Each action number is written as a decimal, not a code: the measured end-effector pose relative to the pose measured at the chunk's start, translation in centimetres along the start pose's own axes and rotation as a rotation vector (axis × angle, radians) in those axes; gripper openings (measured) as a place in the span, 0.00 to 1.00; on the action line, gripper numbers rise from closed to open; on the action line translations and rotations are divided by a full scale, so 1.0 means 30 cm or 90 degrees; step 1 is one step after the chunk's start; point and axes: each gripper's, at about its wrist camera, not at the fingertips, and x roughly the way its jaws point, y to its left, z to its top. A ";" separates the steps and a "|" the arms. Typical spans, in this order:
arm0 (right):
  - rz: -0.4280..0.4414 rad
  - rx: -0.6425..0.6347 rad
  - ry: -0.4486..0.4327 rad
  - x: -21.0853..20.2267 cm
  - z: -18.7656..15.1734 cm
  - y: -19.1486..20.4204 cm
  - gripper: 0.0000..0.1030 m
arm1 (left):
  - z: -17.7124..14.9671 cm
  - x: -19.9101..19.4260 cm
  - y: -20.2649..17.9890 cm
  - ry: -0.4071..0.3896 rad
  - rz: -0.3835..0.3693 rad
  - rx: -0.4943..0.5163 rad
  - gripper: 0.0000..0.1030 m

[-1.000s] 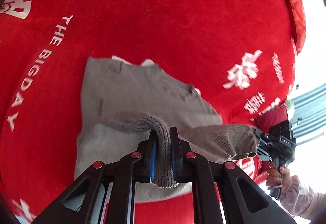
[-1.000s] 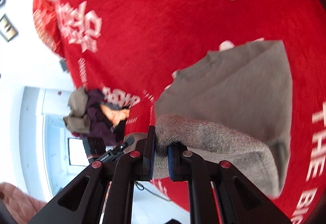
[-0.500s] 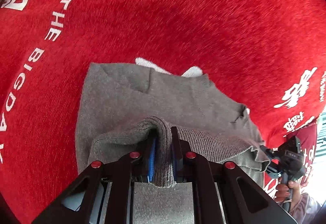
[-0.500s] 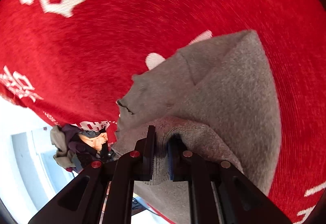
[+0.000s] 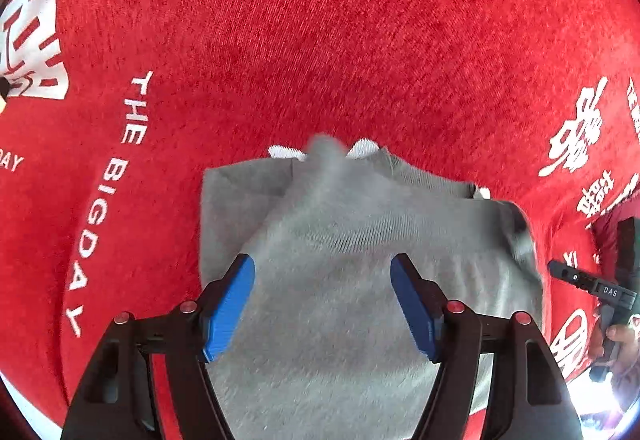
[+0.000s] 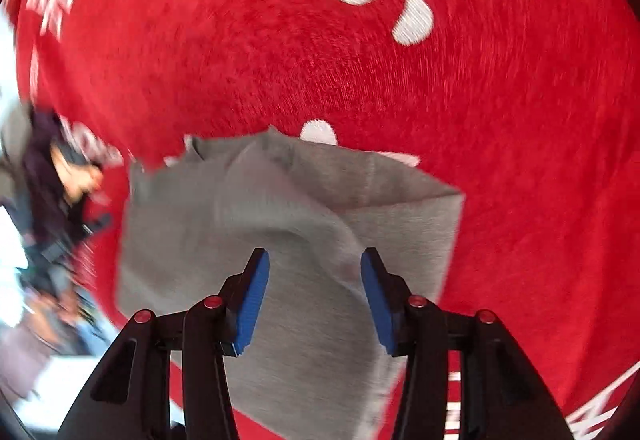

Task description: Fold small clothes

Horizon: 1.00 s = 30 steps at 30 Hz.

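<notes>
A small grey knit sweater [image 5: 360, 240] lies folded over on itself on a red blanket with white lettering [image 5: 320, 39]. It also shows in the right wrist view [image 6: 280, 207], with its upper layer slightly blurred. My left gripper [image 5: 322, 268] is open and empty just above the sweater's near part, blue pads [image 5: 230, 304] spread wide. My right gripper [image 6: 314, 268] is open and empty over the sweater's other side. The right gripper's body [image 5: 600, 288] shows at the right edge of the left wrist view.
The red blanket [image 6: 400, 79] covers the whole surface around the sweater. A person in dark clothes [image 6: 52, 179] is at the blanket's left edge in the right wrist view, blurred. A bright floor shows beyond the blanket's edge [image 6: 24, 380].
Both grippers were shut on the sweater's edge and carried it forward over the garment. Now both have opened and let go, and the folded layer lies on the sweater.
</notes>
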 end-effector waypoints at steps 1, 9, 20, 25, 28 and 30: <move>-0.019 -0.022 0.002 0.003 -0.004 0.013 0.50 | -0.007 0.005 -0.007 0.007 0.005 0.016 0.69; -0.034 -0.055 0.034 0.165 0.100 0.031 0.50 | -0.006 0.202 -0.099 0.060 0.047 0.098 0.69; -0.081 -0.155 0.060 0.222 0.115 0.124 0.50 | 0.114 0.236 -0.030 0.028 0.095 0.035 0.69; -0.098 -0.151 0.058 0.254 0.123 0.125 0.32 | 0.148 0.308 0.051 0.077 0.052 -0.018 0.50; -0.079 -0.091 0.023 0.227 0.145 0.084 0.10 | 0.158 0.299 0.054 0.075 0.037 -0.019 0.16; -0.045 -0.042 -0.005 0.186 0.154 0.051 0.09 | 0.175 0.278 0.056 0.066 0.033 -0.016 0.07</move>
